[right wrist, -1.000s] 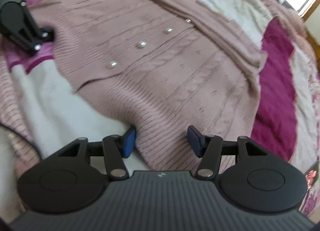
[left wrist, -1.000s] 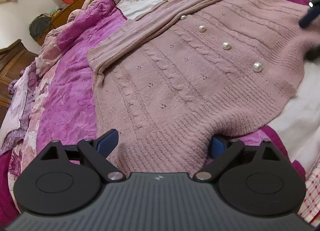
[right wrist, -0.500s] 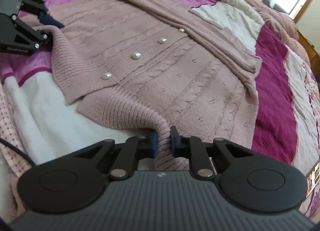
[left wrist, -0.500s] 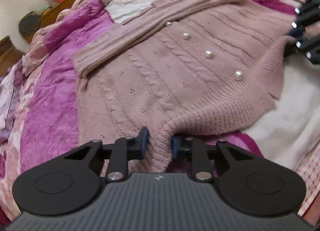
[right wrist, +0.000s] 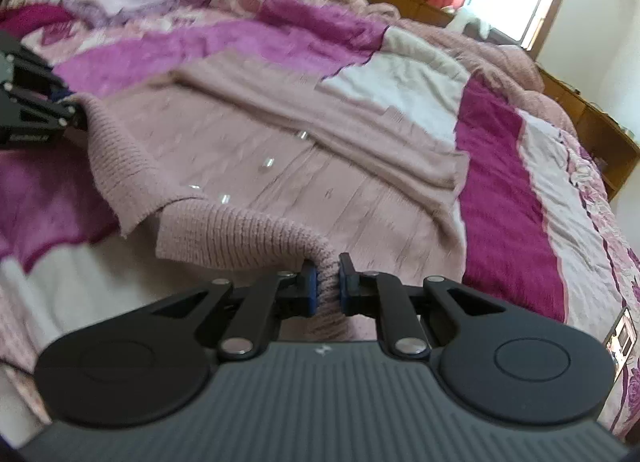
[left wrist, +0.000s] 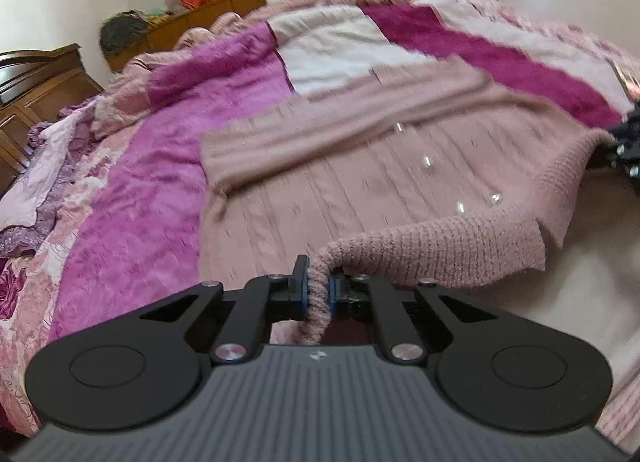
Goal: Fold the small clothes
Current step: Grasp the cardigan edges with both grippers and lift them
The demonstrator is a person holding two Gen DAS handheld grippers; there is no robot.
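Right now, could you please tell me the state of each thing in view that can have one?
Left tool: shut on the cardigan's ribbed hem.
Right tool: shut on the same hem, at the other corner.
Cardigan: buttoned, spread on the bed, near hem lifted and curled at both corners.
Sleeve: folded across the cardigan's front.
Bedspread: spread out, rumpled at the far edge.

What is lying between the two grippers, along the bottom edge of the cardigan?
The ribbed hem of the pink cardigan spans between the left gripper and the right gripper, lifted off the blanket; both views show it.
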